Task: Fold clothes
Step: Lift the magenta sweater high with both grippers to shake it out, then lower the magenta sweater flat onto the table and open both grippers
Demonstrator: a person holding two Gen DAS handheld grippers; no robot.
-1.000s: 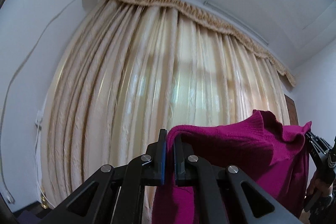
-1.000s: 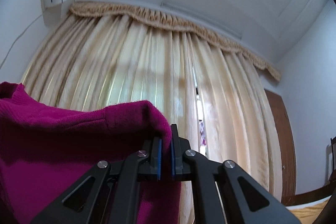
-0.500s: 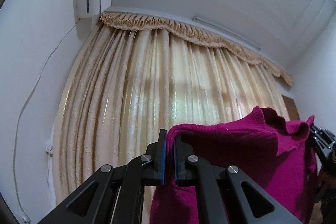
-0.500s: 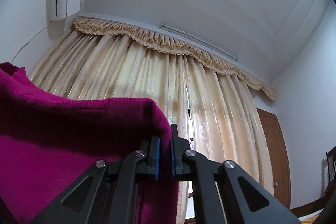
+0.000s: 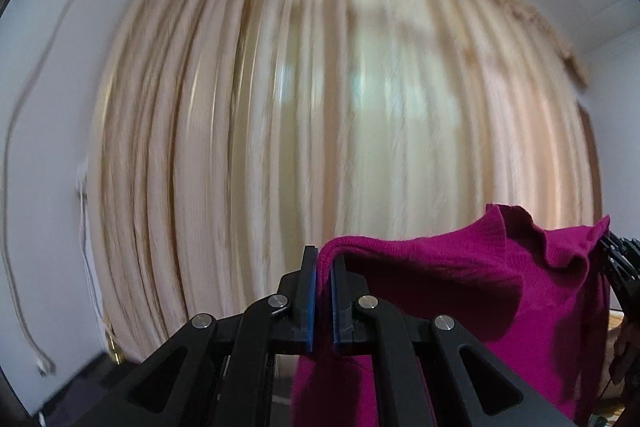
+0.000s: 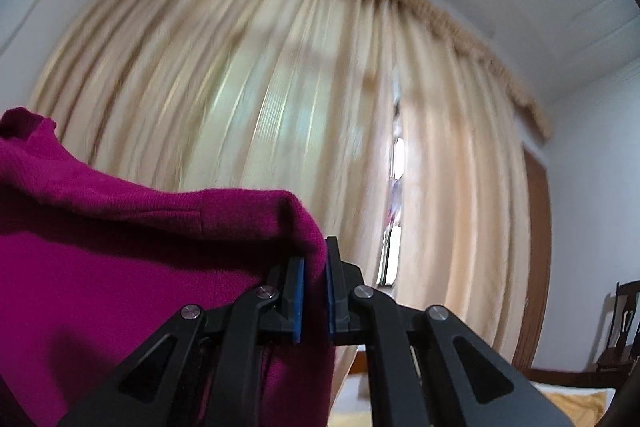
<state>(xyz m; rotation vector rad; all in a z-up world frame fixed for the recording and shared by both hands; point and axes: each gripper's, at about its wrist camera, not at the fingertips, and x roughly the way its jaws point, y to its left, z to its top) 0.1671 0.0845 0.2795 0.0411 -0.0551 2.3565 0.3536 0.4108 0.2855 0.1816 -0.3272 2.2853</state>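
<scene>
The left gripper (image 5: 323, 259) pinches one top corner of the pink sweater (image 5: 460, 291), and the right gripper (image 6: 315, 259) pinches the other corner. The sweater hangs in the air between them, in front of the big cream curtain (image 5: 320, 107).

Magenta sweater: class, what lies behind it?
Behind the magenta sweater, held up by the left gripper and right gripper, hang cream curtains. The sweater hides their lower part.
</scene>
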